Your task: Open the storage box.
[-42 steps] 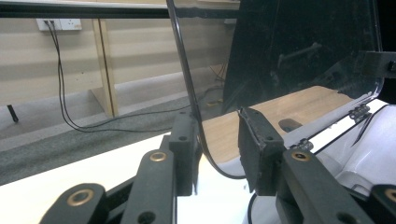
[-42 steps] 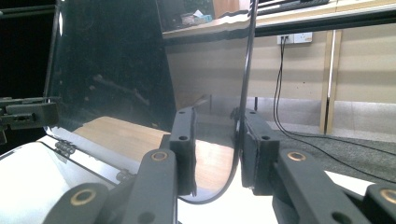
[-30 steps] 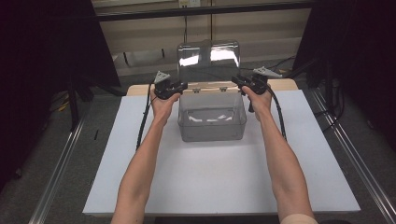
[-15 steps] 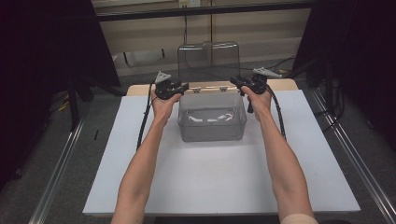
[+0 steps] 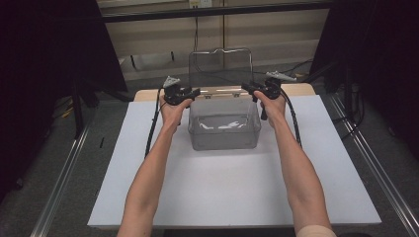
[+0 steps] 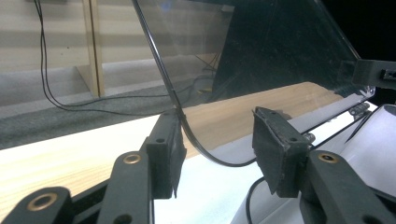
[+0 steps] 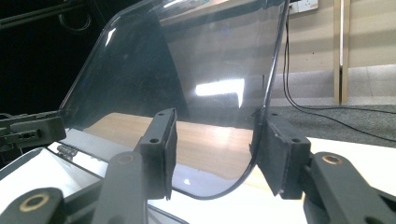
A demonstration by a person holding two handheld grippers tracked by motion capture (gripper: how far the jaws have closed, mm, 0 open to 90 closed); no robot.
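Lid (image 5: 221,68) upright between both raised grippers

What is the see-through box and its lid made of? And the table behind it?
The box looks like clear plastic: you see the white mat through its walls, and they shine. The lid seems the same, glossy and thin, with the wall and cables showing through it. The table looks like pale wood, or a wood-look top, with grain lines.
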